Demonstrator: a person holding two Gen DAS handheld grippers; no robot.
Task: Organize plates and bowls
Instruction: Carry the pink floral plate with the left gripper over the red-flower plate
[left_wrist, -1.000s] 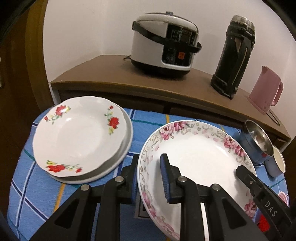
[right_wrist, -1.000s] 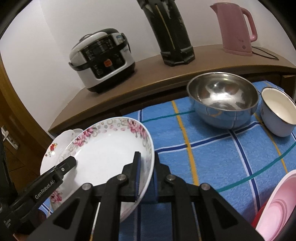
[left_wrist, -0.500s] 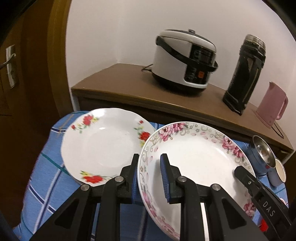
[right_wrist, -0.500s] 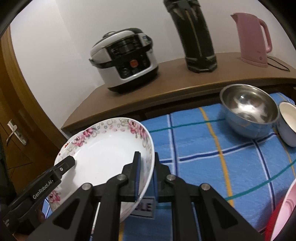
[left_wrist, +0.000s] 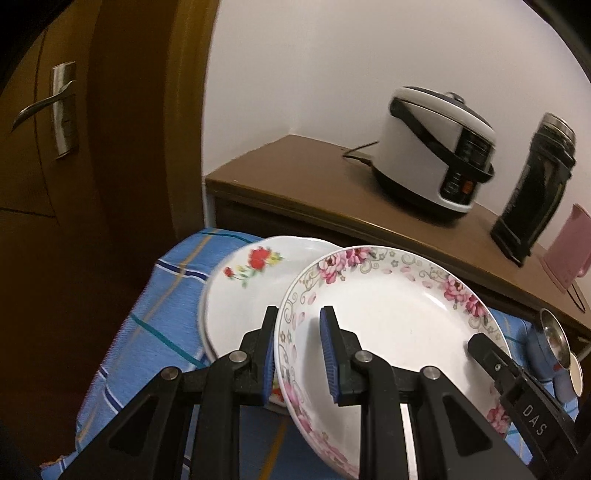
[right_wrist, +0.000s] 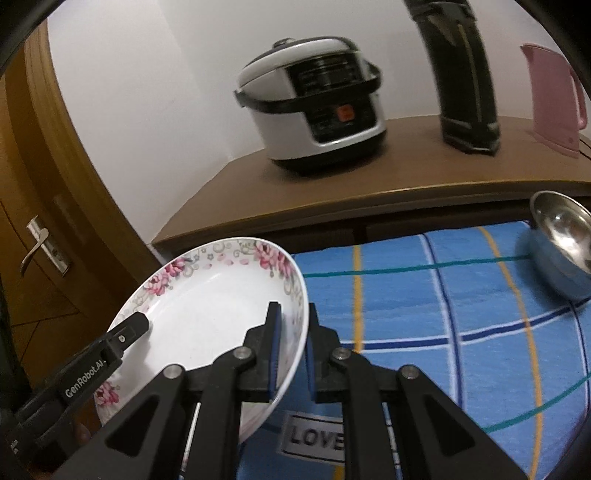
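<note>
Blue-padded fingers (left_wrist: 267, 354) of the left gripper (left_wrist: 300, 354) are being pressed on the near left rim of a pink-flowered plate (left_wrist: 388, 321), one finger under the rim and one inside the well, while the fingers (right_wrist: 274, 347) of the right gripper (right_wrist: 293, 349) are being clamped almost shut on the opposite rim of the same plate, so that it is being gripped from both sides at once. Seen from the left wrist, the plate is being held tilted above a blue checked cloth (left_wrist: 147, 317), its left edge overlapping a stack of white plates with red flowers (left_wrist: 240, 291) that is lying just beyond and to the left of it; whether the held plate is touching that stack cannot be told. To the right of the pink-flowered plate, a steel bowl (right_wrist: 565, 247) is being shown on the cloth, well apart, and in the left wrist view a small white cup (left_wrist: 576, 376) is being glimpsed just past that bowl at the frame's edge. Behind the plate, a brown wooden counter (right_wrist: 369, 177) is being seen against a white wall, with a white and black rice cooker (right_wrist: 317, 107) standing on it straight beyond the plate, a tall black flask (right_wrist: 465, 77) farther right and a pink kettle (right_wrist: 554, 99) at the far right. To the left of the plate, a brown door with a metal handle (left_wrist: 44, 103) is being shown. On the cloth below the plate, a label reading LOVE (right_wrist: 317, 435) is being partly covered by the right gripper.
</note>
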